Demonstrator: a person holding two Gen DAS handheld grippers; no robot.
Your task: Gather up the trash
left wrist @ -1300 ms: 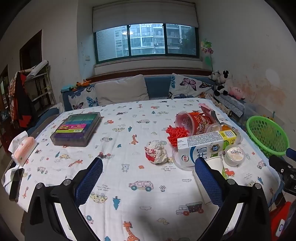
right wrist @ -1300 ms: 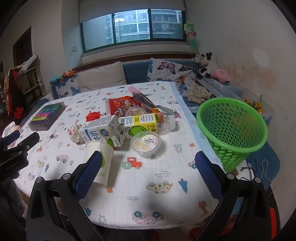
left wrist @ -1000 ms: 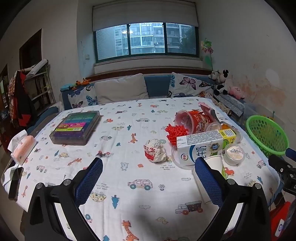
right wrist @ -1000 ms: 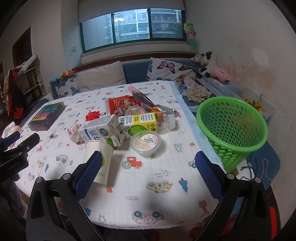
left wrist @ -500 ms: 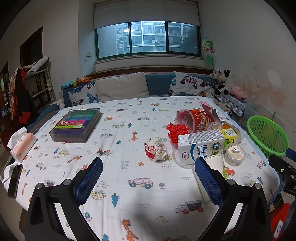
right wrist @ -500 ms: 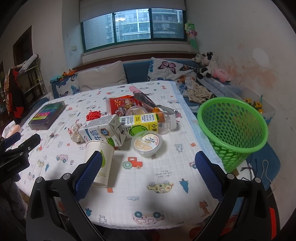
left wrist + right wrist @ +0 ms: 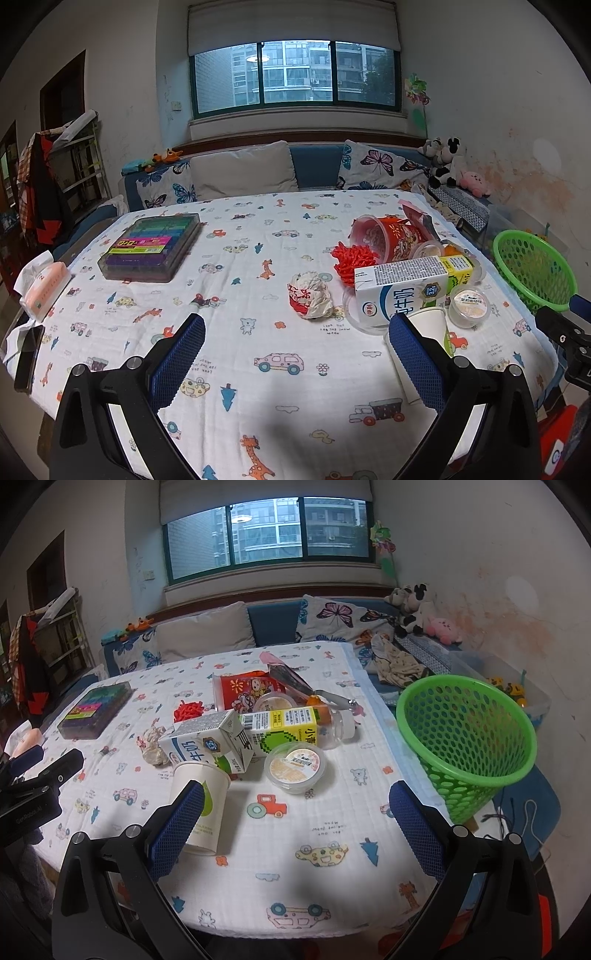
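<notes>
White paper cup (image 7: 201, 805) lies on its side at the near edge of the trash cluster, mouth toward the cartons, long axis running toward the right tool (image 7: 295, 827) — its left finger overlaps the cup in view. Behind it: milk carton (image 7: 207, 744), yellow-green carton (image 7: 282, 731), sealed pudding cup (image 7: 295, 766), clear bottle (image 7: 334, 725), red snack tub (image 7: 247, 694). A crumpled wrapper (image 7: 308, 295) lies apart on the left, nearer the left tool (image 7: 295, 360). Green basket (image 7: 469, 738) stands beyond the tabletop (image 7: 332, 849) right edge, tilted, mouth toward the trash. Both tools — released, jaws wide, nothing held. Judgement: right hand is nearer both cup and basket; bare cloth between pudding cup and edge gives a clear carry path. No trash visible in the basket yet
</notes>
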